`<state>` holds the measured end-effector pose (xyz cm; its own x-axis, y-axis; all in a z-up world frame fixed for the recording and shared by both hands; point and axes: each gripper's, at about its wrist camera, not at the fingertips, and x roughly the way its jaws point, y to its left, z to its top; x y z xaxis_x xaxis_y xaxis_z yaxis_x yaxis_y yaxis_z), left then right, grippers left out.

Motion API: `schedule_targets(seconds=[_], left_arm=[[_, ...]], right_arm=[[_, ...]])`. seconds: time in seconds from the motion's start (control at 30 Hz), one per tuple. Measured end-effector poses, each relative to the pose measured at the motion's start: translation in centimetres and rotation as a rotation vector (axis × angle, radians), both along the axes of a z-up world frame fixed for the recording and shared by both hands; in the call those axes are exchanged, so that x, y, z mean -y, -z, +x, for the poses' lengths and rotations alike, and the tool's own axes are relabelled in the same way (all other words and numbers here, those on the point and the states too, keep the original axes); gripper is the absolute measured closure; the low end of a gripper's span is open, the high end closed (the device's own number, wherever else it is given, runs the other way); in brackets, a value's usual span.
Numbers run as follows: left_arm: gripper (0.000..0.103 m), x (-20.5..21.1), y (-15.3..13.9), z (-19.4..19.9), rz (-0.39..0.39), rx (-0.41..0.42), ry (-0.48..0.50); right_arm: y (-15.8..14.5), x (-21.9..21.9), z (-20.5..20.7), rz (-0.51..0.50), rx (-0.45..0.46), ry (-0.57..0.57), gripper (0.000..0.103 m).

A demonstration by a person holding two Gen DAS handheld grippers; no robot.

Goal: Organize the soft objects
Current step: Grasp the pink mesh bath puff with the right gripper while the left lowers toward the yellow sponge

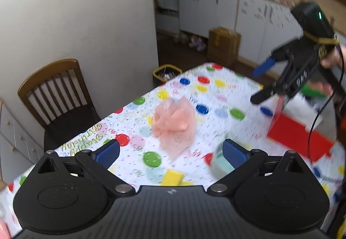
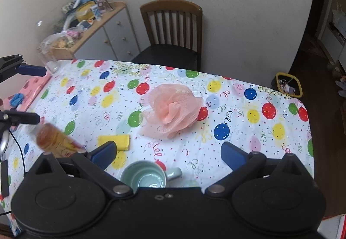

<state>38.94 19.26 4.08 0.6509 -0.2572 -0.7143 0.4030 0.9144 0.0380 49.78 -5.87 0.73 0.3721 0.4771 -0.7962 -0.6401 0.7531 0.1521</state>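
Loofah (image 2: 172, 109): peach mesh, ruffled, rosette-shaped; lies mid-table, apart from all other items
Table (image 2: 237, 146): glossy balloon-print cover; far edge meets a wooden slat-back chair (image 2: 173, 29); right corner rounded, dark floor beyond
Open room: bare cover around the loofah on all sides
Yellow cloth (image 2: 114, 141): flat, folded; near the loofah
Mug (image 2: 143, 177): pale green, glazed, upright; close under the right gripper
Left gripper (image 1: 170, 152): jaws wide, empty; above the near table edge
Right gripper (image 2: 169, 153): jaws wide, empty
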Motion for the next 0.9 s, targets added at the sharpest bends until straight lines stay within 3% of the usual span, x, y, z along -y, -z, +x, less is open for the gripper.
schedule_targets(seconds=[0.27,0.57,0.77,0.9], left_arm=[[0.001,-2.2,5.4,5.1,0.074,-0.116,0.111],[0.001,-3.8,11.0,11.2,-0.015,-0.286,0.208],[0.001,-2.0,15.7,12.5,0.018,-0.403,0.311],[0.001,-0.7,18.6,12.5,0.067,-0.435,0.362]], right_arm=[[2.2,-2.9,3.4,-0.025,-0.043,0.076,0.000],[5.7,-5.9,7.9,-0.043,-0.095,0.174,0.000],[8.0,-7.4,10.2,-0.056,-0.136,0.224,0.000],[9.6,-8.3,11.6,-0.041,-0.171,0.266,0.000]])
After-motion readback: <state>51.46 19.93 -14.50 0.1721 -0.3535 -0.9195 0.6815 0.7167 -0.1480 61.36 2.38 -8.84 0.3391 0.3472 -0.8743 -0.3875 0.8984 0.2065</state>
